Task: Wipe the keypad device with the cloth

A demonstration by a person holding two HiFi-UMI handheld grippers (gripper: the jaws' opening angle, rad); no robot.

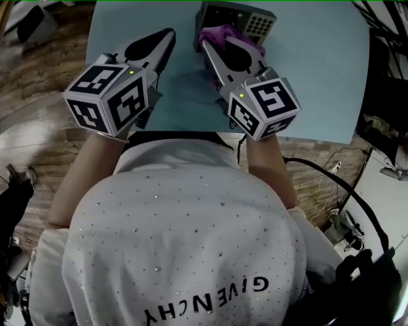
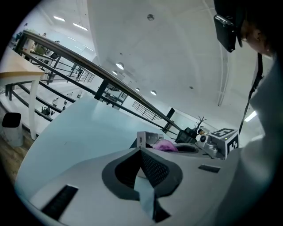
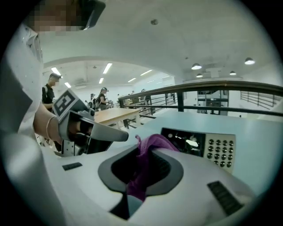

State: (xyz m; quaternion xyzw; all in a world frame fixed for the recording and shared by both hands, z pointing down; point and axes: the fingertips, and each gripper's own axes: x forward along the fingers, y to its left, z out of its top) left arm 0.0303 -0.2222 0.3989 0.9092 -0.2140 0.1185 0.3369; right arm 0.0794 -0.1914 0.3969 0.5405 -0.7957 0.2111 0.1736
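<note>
The grey keypad device (image 1: 245,19) stands at the far middle of the light blue table (image 1: 319,76); its dark screen and button pad (image 3: 221,152) show in the right gripper view. My right gripper (image 1: 207,43) is shut on a purple cloth (image 1: 217,33), which bunches between the jaws (image 3: 148,152) just in front of the device's near left corner. My left gripper (image 1: 168,33) hovers over the table to the left of the device, shut with nothing in it. In the left gripper view, the device (image 2: 148,139) and the cloth (image 2: 166,145) lie beyond its jaws.
The table's near edge runs just in front of the person's body. Wooden floor (image 1: 38,76) lies to the left. Cables and equipment (image 1: 344,216) sit on the floor at the right. A railing (image 3: 212,95) and distant people stand beyond the table.
</note>
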